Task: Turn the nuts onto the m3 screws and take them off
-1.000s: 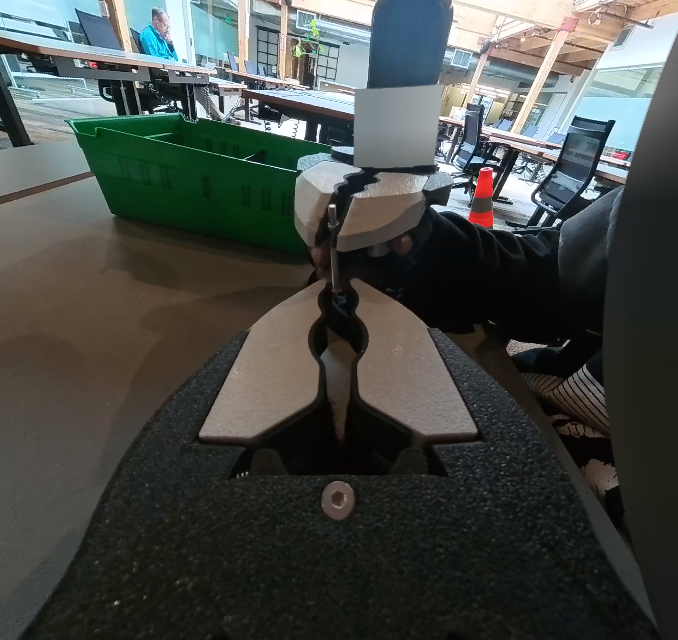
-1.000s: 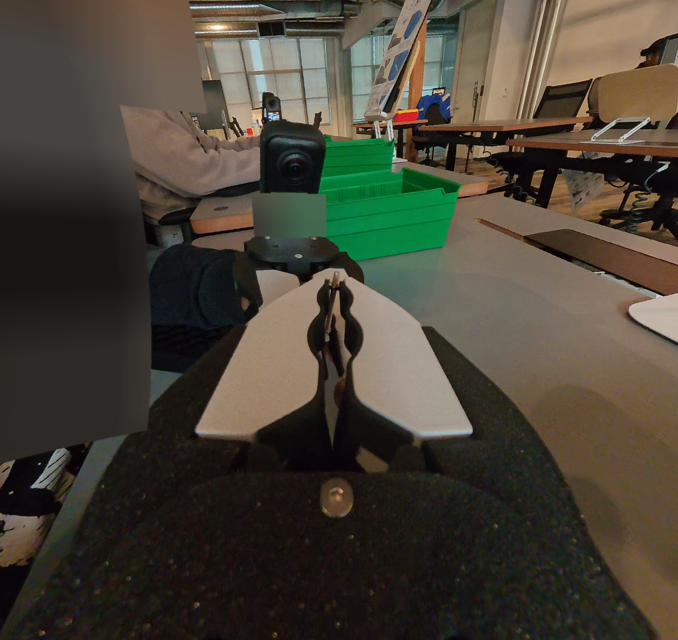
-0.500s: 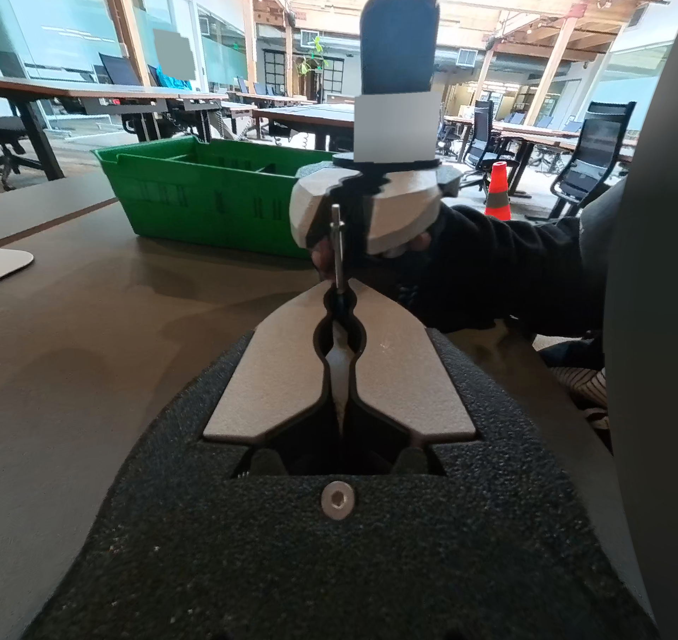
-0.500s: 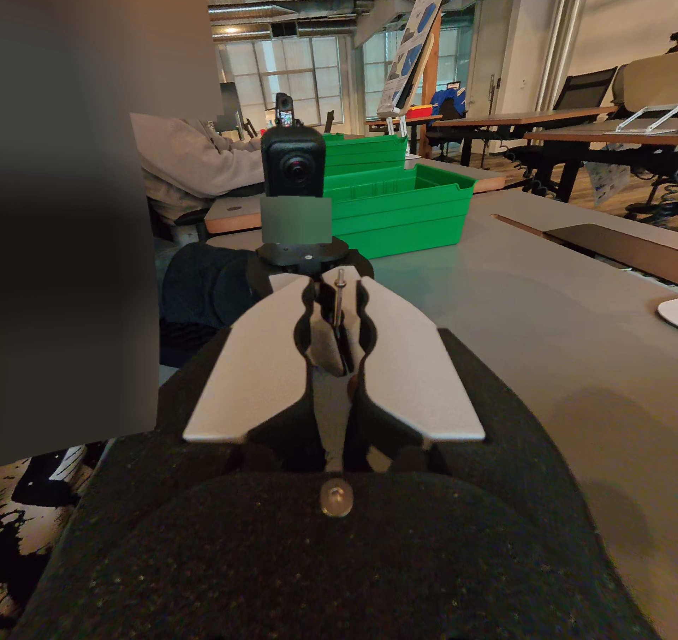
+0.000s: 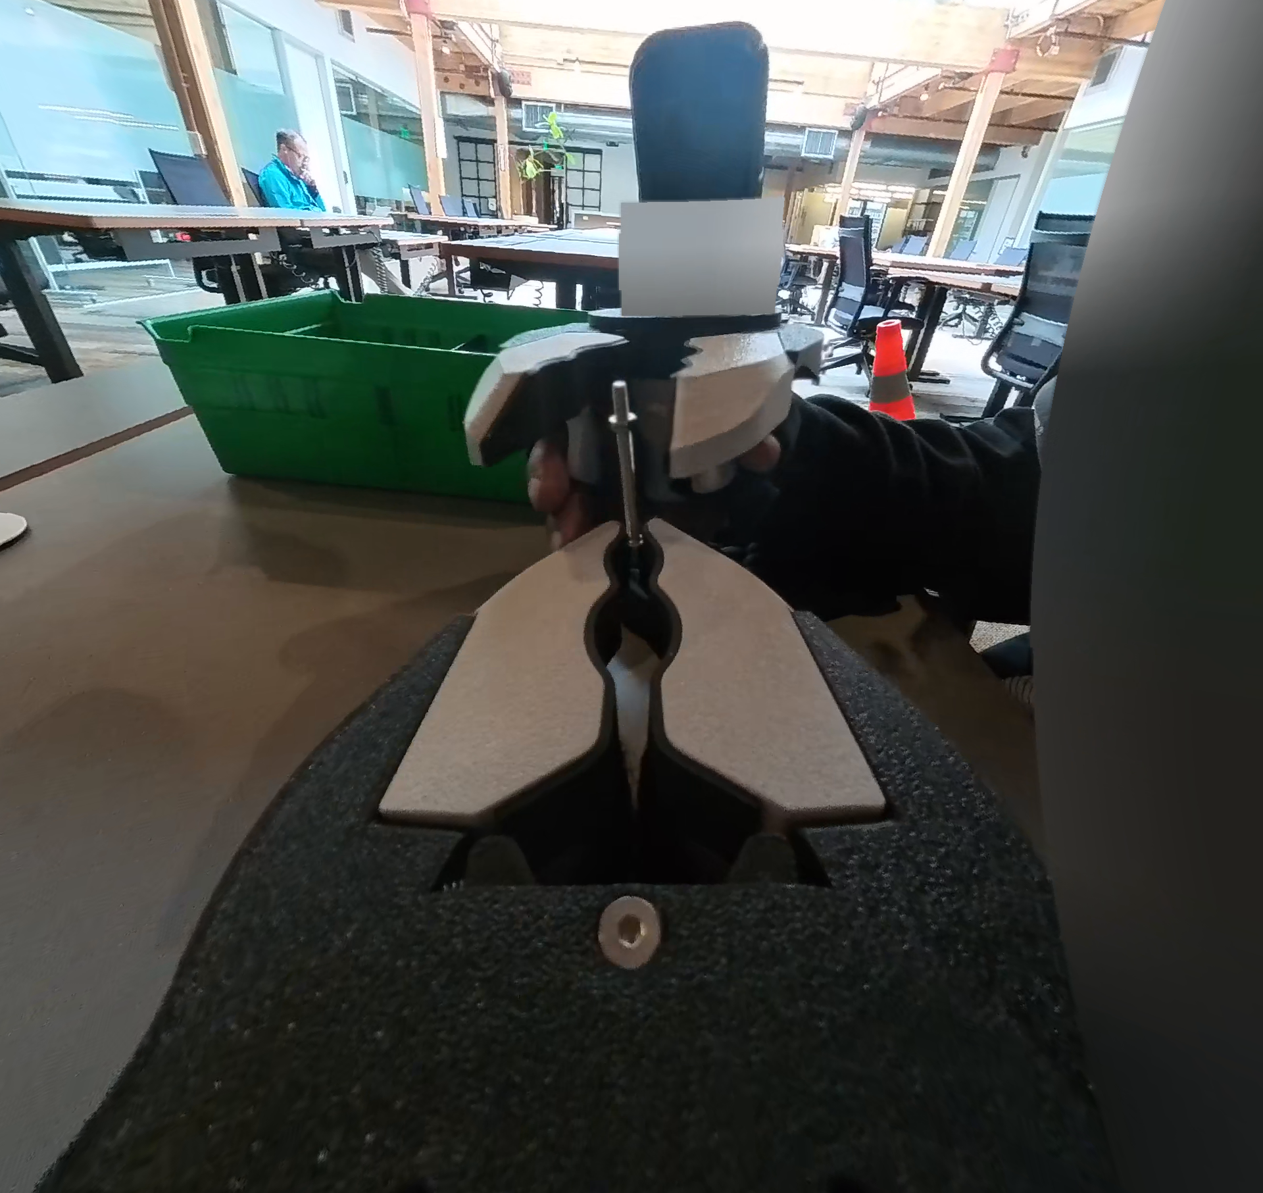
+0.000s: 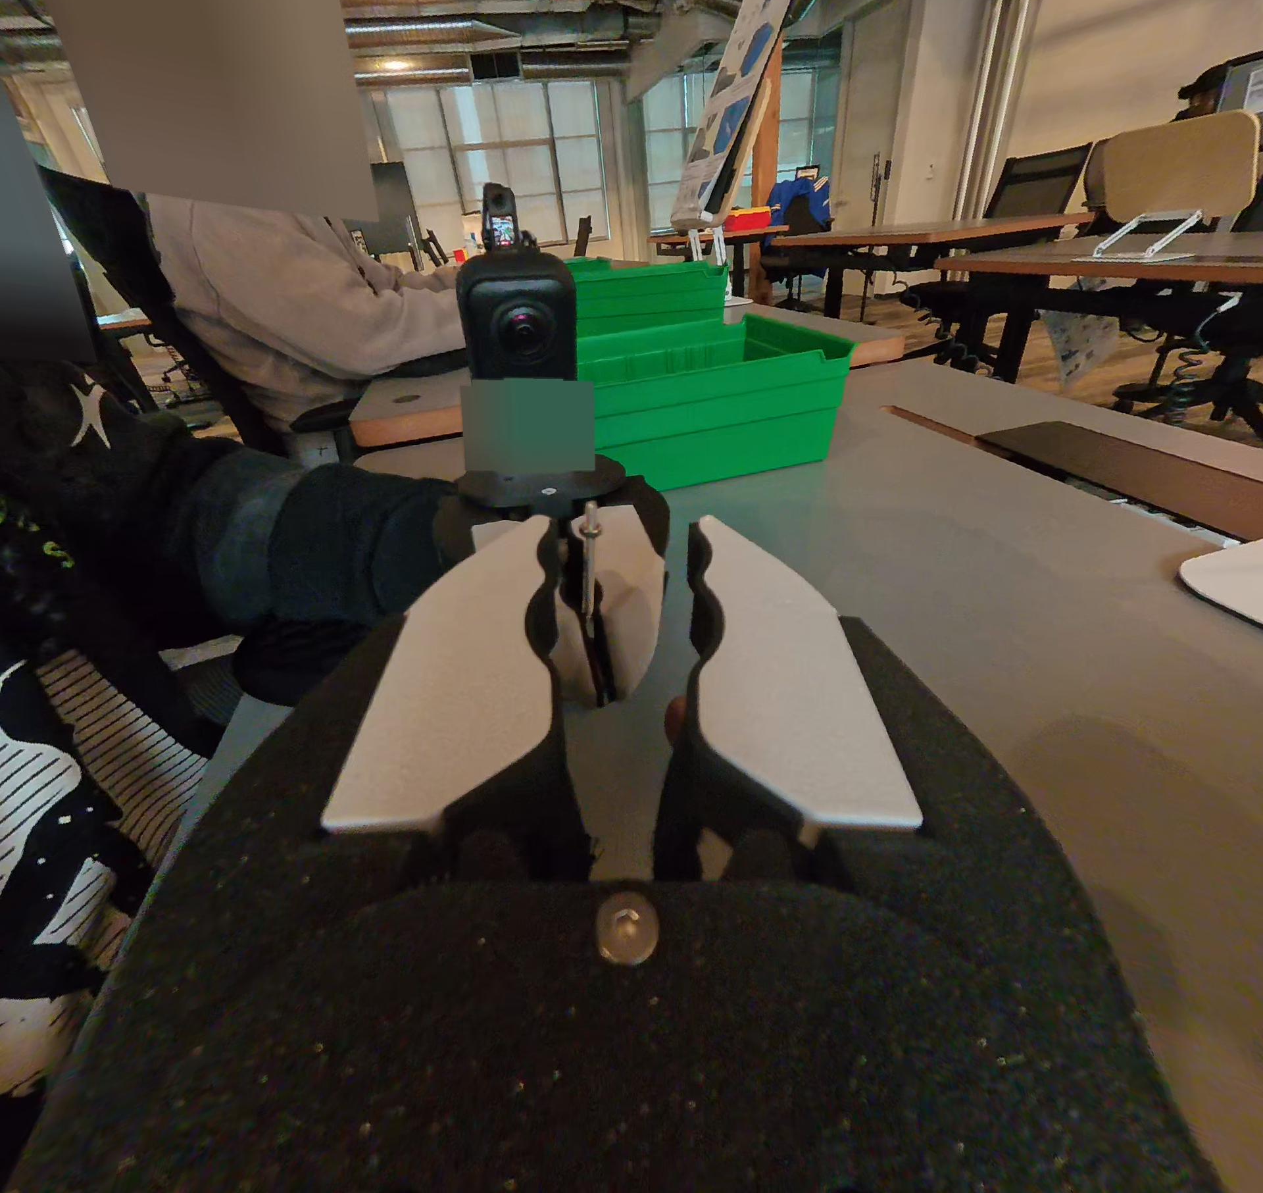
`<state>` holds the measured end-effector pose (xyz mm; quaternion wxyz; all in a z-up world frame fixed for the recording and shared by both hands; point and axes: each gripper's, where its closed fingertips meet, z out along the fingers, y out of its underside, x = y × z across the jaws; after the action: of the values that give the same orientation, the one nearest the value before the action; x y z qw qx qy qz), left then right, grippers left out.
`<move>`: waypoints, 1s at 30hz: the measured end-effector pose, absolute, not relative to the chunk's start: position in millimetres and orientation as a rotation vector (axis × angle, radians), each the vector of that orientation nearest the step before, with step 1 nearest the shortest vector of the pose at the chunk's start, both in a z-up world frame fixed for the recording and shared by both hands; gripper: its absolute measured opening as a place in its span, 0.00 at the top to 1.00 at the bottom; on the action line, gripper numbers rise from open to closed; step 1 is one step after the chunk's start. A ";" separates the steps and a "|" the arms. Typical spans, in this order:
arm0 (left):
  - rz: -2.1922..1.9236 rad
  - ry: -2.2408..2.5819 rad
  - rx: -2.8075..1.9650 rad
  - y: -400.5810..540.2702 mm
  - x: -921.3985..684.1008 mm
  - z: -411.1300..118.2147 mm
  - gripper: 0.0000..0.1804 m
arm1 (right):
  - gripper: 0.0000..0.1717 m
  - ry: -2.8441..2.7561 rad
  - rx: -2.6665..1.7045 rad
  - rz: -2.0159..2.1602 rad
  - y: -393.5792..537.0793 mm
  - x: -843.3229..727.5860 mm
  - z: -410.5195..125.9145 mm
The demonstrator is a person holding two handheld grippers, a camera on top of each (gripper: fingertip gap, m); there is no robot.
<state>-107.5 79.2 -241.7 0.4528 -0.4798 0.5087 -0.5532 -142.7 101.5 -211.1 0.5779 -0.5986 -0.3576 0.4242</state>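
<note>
A thin steel m3 screw (image 5: 629, 476) stands upright, its lower end clamped between the fingertips of my left gripper (image 5: 633, 540), which is shut on it. A small nut (image 5: 623, 416) sits on the thread near the screw's top end. My right gripper (image 6: 622, 534) faces the left one with its jaws wide apart. The screw (image 6: 588, 579) and nut (image 6: 589, 531) stand between its fingers (image 6: 478, 647), nearer the left one, and neither pad touches them. The open right gripper also shows in the left wrist view (image 5: 635, 401), held by a hand in a black sleeve.
A green plastic bin (image 5: 342, 394) stands on the grey table (image 5: 205, 613) behind the grippers; it also shows in the right wrist view (image 6: 717, 408). A white flat object (image 6: 1223, 579) lies at the table's right edge. A person in a grey sweatshirt (image 6: 294, 299) sits behind.
My right gripper, shut on the screw's top a second ago, has opened wide and let go. My left gripper has closed tighter on the screw's lower end and keeps it upright.
</note>
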 end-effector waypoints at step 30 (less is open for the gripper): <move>-1.297 1.271 -1.140 78.8 -108.9 -240.3 1.00 | 0.95 -0.871 -1.327 1.024 92.3 -134.6 -202.7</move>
<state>-108.9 78.8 -240.3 0.4783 -0.4671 0.5204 -0.5312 -134.6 92.3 -202.7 0.5862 -0.5691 -0.3735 0.4393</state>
